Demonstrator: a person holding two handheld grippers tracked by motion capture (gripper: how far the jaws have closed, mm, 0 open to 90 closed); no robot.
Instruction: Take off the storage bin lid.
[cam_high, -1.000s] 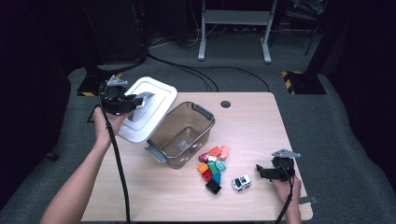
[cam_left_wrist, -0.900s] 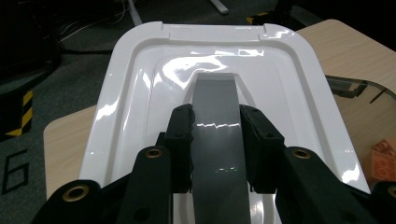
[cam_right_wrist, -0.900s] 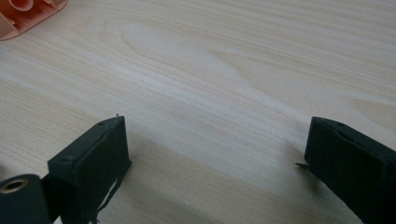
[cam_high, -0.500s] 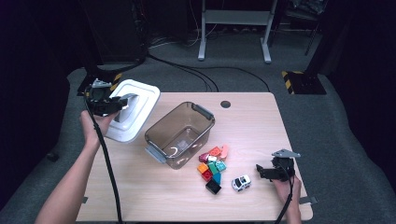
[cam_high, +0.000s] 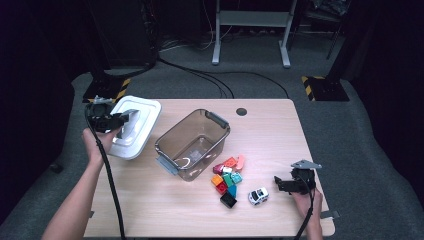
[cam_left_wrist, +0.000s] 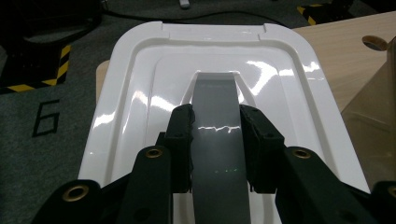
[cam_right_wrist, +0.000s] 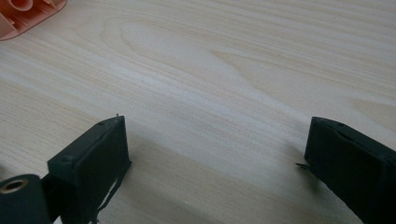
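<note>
Item: white lid (cam_high: 134, 126), glossy plastic with a grey centre handle (cam_left_wrist: 218, 140). Location: left of the high view, overhanging the left edge of the desk (cam_high: 280, 135). Whether it rests on the desk or is carried just above it cannot be told. Held by the left hand-held gripper (cam_high: 123, 120); in the left gripper view its jaws stand clamped on the two sides of the grey handle.

Item: clear brown bin (cam_high: 193, 143) with grey latches. Location: centre of the high view, just right of the lid, apart from it. Condition: uncovered, interior apparently bare.

Item: toy blocks (cam_high: 227, 175), mixed colours, a loose cluster on the desk at lower centre of the high view, just outside the bin's near corner. One black piece (cam_high: 228, 199) lies at the cluster's lower edge.

Item: small white toy car (cam_high: 258, 195), immediately right of the blocks.

Item: right hand-held gripper (cam_high: 279, 184). Location: lower right of the high view, low over the desk, just right of the car. Jaws spread wide apart on bare wood in the right gripper view; nothing between them. An orange piece (cam_right_wrist: 25, 13) shows at the upper left corner of that view.

Progress, as judged: lid off the bin and held aside; that step appears done. Nothing yet loaded; blocks and car all remain on the desk. Remaining work is likely the filling of the bin and the refitting of the lid.
</note>
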